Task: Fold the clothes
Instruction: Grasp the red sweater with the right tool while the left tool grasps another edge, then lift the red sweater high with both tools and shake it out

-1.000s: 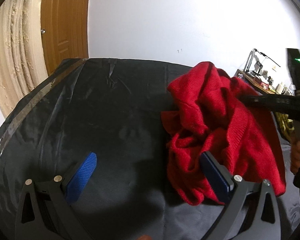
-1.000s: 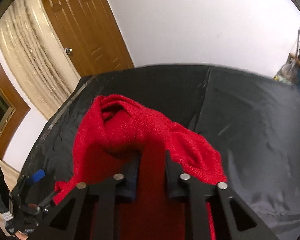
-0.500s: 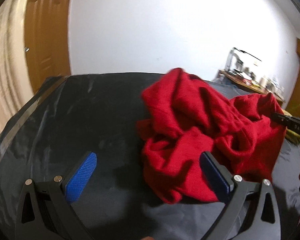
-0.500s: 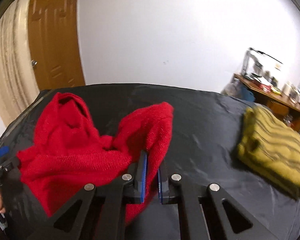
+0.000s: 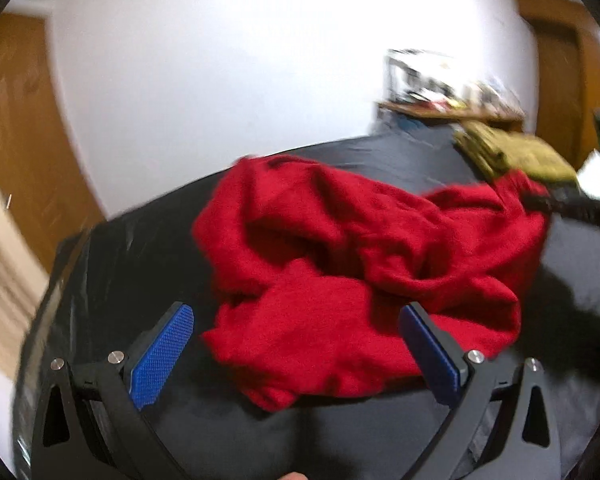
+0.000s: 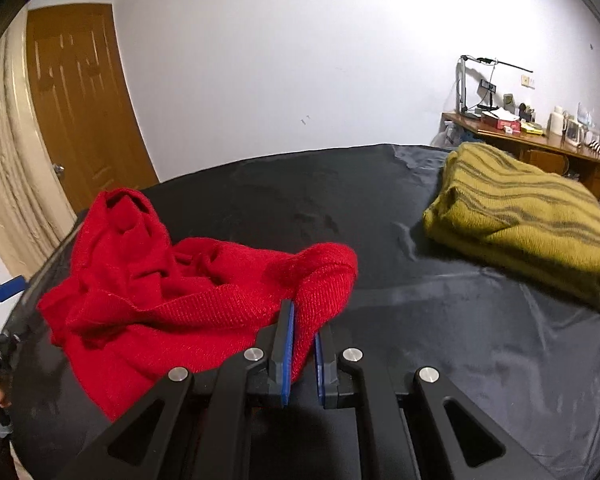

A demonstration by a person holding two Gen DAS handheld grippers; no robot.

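Right gripper (image 6: 303,344) pinches red sweater (image 6: 188,288) edge; dark tabletop (image 6: 440,340) beside.

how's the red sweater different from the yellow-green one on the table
The red sweater lies crumpled and spread out; the yellow-green sweater is folded into a neat block. The red sweater is one plain colour; the yellow-green sweater has dark stripes. The right gripper is shut on an edge of the red sweater; nothing touches the yellow-green sweater. Both are knits lying on the black table cover.
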